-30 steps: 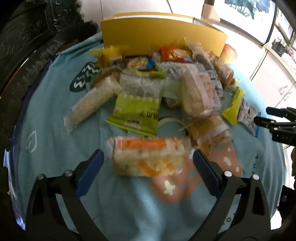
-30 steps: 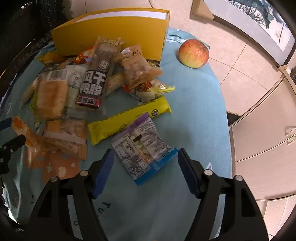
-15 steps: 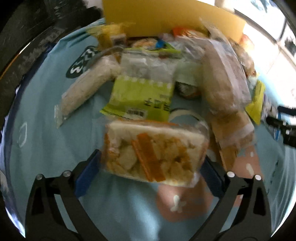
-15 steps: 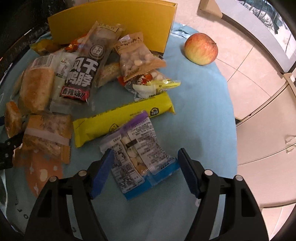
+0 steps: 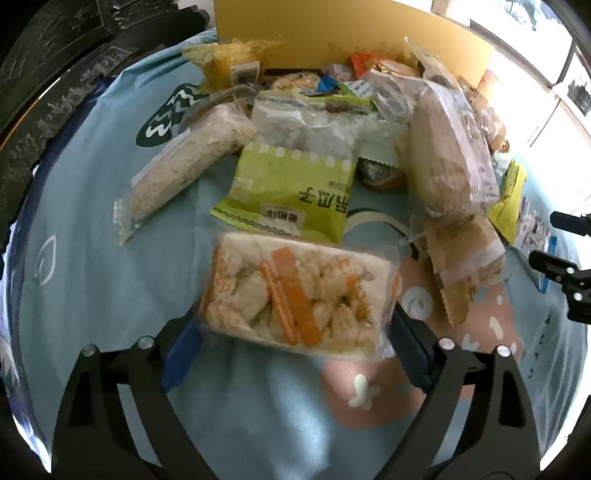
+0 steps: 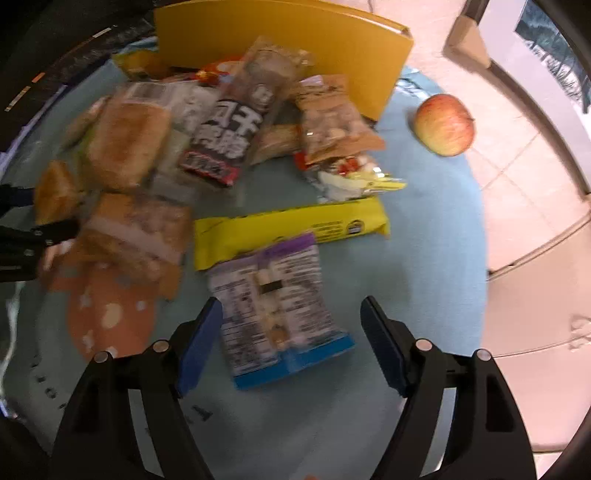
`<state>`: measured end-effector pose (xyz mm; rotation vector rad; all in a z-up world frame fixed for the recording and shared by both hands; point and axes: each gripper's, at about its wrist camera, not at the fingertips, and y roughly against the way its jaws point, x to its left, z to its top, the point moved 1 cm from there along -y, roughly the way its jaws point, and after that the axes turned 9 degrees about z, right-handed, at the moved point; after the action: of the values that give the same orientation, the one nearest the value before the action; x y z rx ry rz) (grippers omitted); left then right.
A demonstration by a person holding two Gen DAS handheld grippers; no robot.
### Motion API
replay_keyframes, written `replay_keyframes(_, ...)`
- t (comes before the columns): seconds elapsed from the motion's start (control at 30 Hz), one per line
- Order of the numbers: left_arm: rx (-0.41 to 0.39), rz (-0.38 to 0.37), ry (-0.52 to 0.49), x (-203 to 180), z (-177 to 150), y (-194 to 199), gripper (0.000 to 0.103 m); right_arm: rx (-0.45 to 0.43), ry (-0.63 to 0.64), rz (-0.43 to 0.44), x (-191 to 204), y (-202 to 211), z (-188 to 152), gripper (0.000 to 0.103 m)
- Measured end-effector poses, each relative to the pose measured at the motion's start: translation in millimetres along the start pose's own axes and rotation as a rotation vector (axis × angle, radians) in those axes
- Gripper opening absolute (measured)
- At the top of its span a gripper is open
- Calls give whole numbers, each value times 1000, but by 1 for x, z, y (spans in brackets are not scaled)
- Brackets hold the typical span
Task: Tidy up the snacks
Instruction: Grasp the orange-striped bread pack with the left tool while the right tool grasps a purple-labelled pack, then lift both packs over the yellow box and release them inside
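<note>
My left gripper (image 5: 291, 343) is shut on a clear packet of orange-striped pastry (image 5: 299, 291) and holds it above the blue cloth (image 5: 92, 295). A pile of snacks lies beyond it: a green packet (image 5: 295, 192), a long rice-cake packet (image 5: 184, 166), a wrapped bread roll (image 5: 450, 155). My right gripper (image 6: 291, 332) is open, its fingers on either side of a purple and blue packet (image 6: 277, 306) on the cloth. A long yellow bar (image 6: 291, 229) lies just past that packet. A dark jerky packet (image 6: 236, 122) lies further back.
A yellow box (image 6: 295, 48) stands at the back of the round table; it also shows in the left wrist view (image 5: 332, 33). An apple (image 6: 443, 123) sits at the right near the table edge. Tiled floor and cabinets lie beyond on the right.
My left gripper has closed on the orange-striped pastry packet and lifted it off the cloth. My right gripper has moved forward over the purple and blue packet, still open.
</note>
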<state>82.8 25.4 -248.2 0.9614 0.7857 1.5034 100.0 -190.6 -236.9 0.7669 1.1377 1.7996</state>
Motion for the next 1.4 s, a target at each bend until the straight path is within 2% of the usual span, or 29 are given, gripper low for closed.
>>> replay_keyframes(0.1, 2, -2, 2, 0, -2, 1, 93, -17, 7, 67, 8, 3, -5, 78)
replay_keyframes(0.17, 0, 3, -1, 0, -2, 1, 95, 30, 51, -5, 12, -7, -10, 78)
replay_keyframes(0.27, 3, 7, 7, -3, -4, 1, 96, 22, 49, 4, 9, -12, -11, 78)
replay_keyframes(0.3, 4, 9, 9, -4, -4, 1, 96, 36, 8, 36, 6, -14, -9, 76)
replay_keyframes(0.33, 4, 8, 9, -3, -3, 1, 96, 40, -15, 65, 1, -12, -11, 65)
replay_keyframes(0.37, 3, 7, 9, -4, -3, 1, 96, 43, -26, 69, -7, -11, -11, 58)
replay_keyframes(0.4, -1, 0, 8, -4, -4, 2, 95, 44, -28, 70, -6, -12, -11, 56)
replay_keyframes(0.43, -11, -10, 1, -2, -3, 3, 89, 47, -32, 70, -4, -12, -10, 54)
replay_keyframes(0.57, -24, -32, -10, 0, -1, 6, 80, 34, -96, 117, 0, -6, -15, 53)
replay_keyframes(0.8, -51, -49, -6, 4, -6, 19, 79, -10, -172, 118, 1, 19, -17, 53)
replay_keyframes(0.93, -76, -57, -6, 7, -3, 31, 79, -48, -193, 117, 2, 39, -11, 53)
replay_keyframes(1.0, -109, -65, -1, 9, 2, 45, 79, -73, -194, 115, 0, 52, -9, 53)
replay_keyframes(1.17, -196, -86, 22, 12, 23, 82, 79, -171, -206, 106, 3, 92, 19, 53)
replay_keyframes(1.4, -332, -103, 62, 17, 87, 148, 79, -351, -171, 87, 7, 172, 79, 53)
